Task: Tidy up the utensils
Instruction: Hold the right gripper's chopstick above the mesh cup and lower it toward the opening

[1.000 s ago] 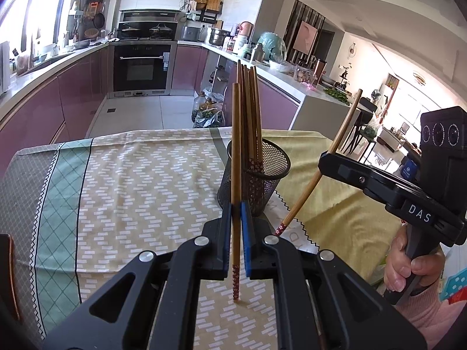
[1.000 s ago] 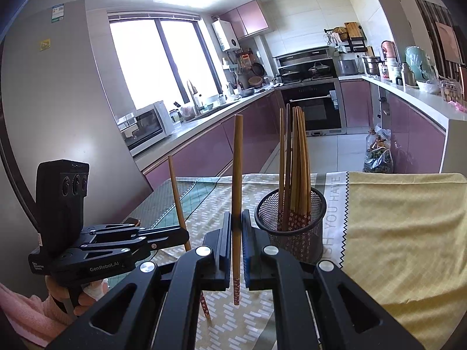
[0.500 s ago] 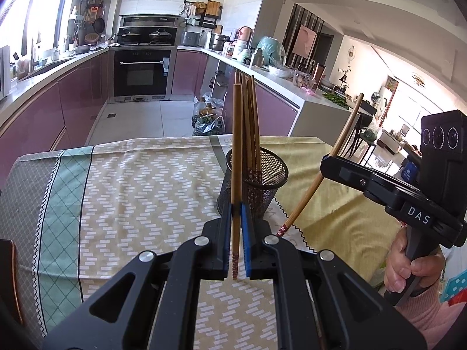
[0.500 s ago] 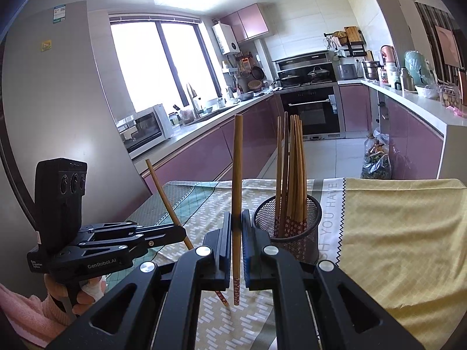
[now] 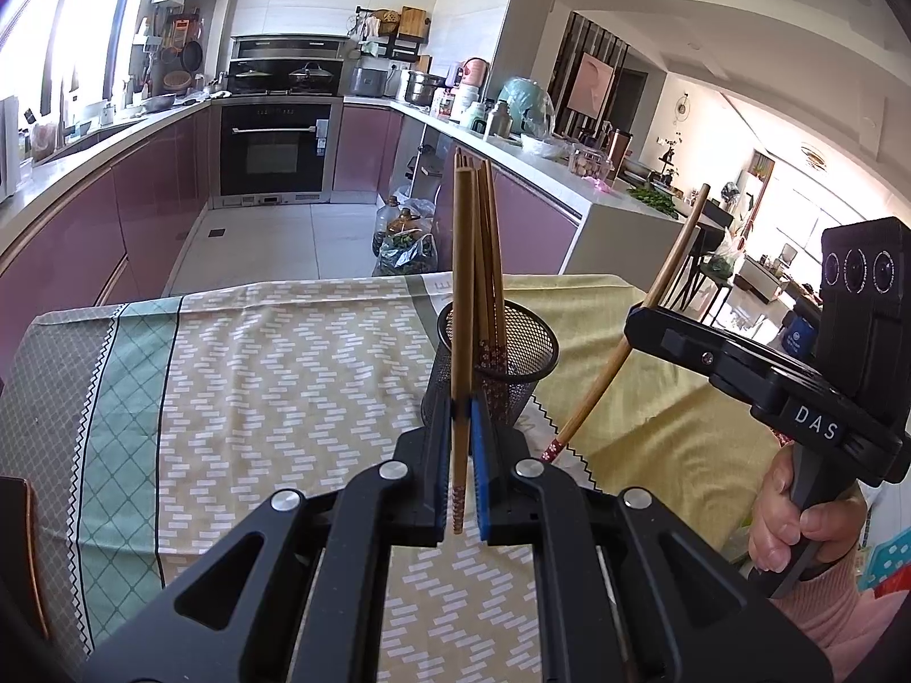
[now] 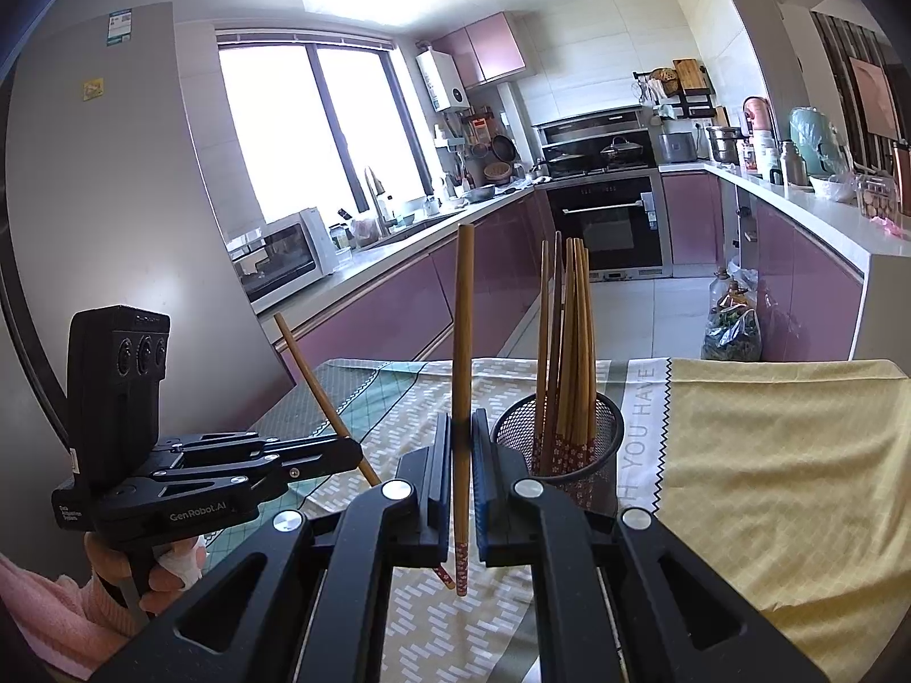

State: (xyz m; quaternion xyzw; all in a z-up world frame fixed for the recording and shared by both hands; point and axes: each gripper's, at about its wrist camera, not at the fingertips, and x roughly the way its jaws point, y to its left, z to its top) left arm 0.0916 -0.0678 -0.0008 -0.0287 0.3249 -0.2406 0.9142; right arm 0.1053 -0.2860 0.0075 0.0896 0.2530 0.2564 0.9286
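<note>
A: What do the jaws hold?

B: The left gripper is clamped on one chopstick, upright, decorated tip down. The right gripper pinches its own chopstick the same way. Neither stick touches the bench.

A: Anything different from a second ago?

B: Yes. From the left wrist the mesh holder sat lower and nearer a second ago; now more of the cloth shows and the held stick's tip stands higher against it. In the right view the left hand's stick leans more steeply than it did. I judge both sticks are being raised towards the holder's rim, so the drop-in is probably next.

A: And the holder?

B: It stands on the bench just ahead of both grippers, already carrying a bundle of chopsticks, tips down.

A: Materials?

B: The sticks are slim brown wood or bamboo, smooth, with red flowered ends. The holder is a black wire-mesh cylinder, open-topped. The tablecloth is soft woven fabric, slightly creased, yellow beside a brick-patterned panel.
</note>
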